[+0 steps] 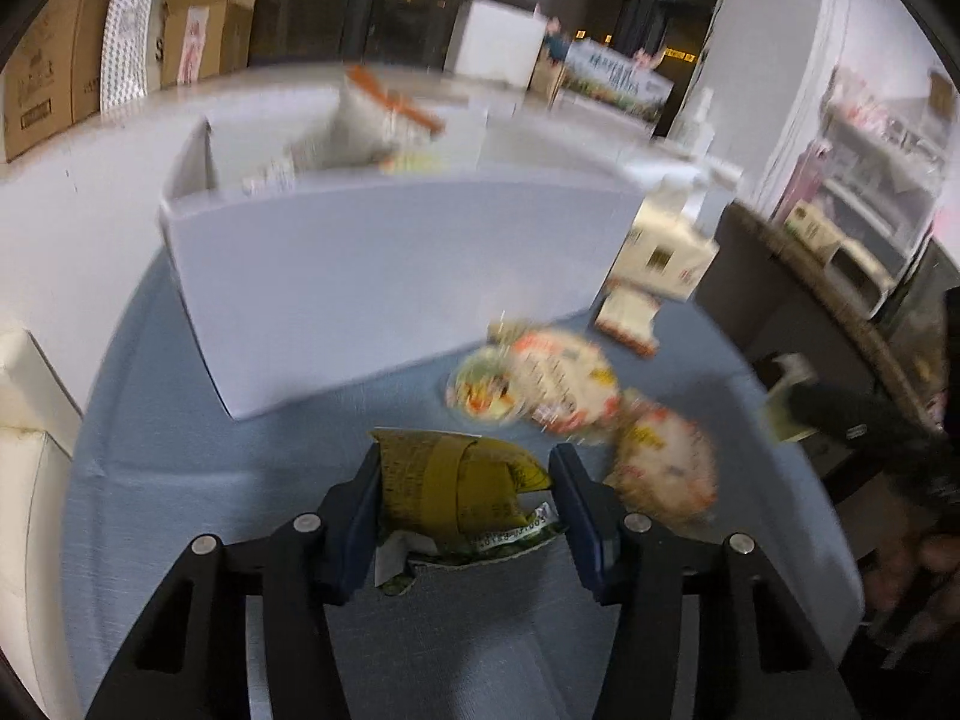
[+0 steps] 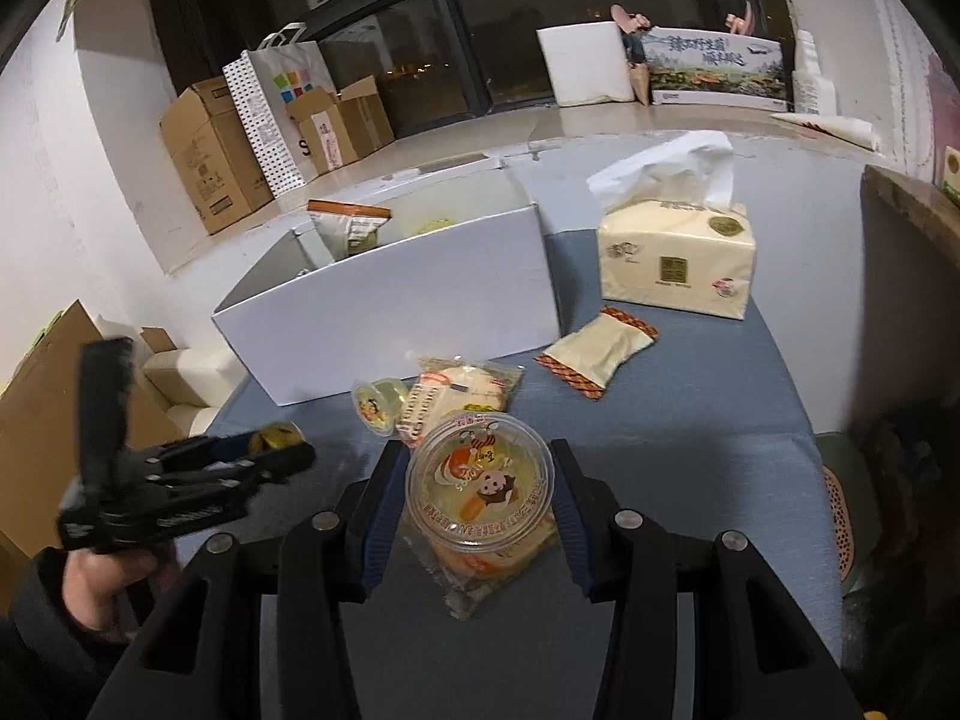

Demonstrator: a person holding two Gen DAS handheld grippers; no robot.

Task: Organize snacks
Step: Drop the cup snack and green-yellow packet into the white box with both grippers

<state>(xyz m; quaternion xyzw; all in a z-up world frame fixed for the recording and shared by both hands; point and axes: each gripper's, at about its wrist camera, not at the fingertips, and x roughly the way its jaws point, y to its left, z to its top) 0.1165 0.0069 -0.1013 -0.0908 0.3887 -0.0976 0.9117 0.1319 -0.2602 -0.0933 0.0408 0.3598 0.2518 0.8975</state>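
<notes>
My left gripper (image 1: 465, 480) is shut on a yellow-green snack packet (image 1: 462, 489) and holds it above the blue table; it also shows in the right wrist view (image 2: 282, 450). My right gripper (image 2: 477, 495) is shut on a clear jelly cup (image 2: 478, 483) with a cartoon lid, just over a flat snack bag (image 2: 480, 570). A white box (image 2: 396, 312) stands behind, with an orange-trimmed packet (image 2: 351, 228) inside. On the table lie a small jelly cup (image 2: 375, 405), a pale snack bag (image 2: 462, 393) and an orange-edged packet (image 2: 597, 351).
A tissue pack (image 2: 675, 255) stands at the back right on the blue cloth (image 2: 690, 450). A dark wooden piece (image 2: 906, 300) is at the right edge. Cardboard boxes (image 2: 210, 162) and a dotted bag (image 2: 270, 120) stand on the floor behind.
</notes>
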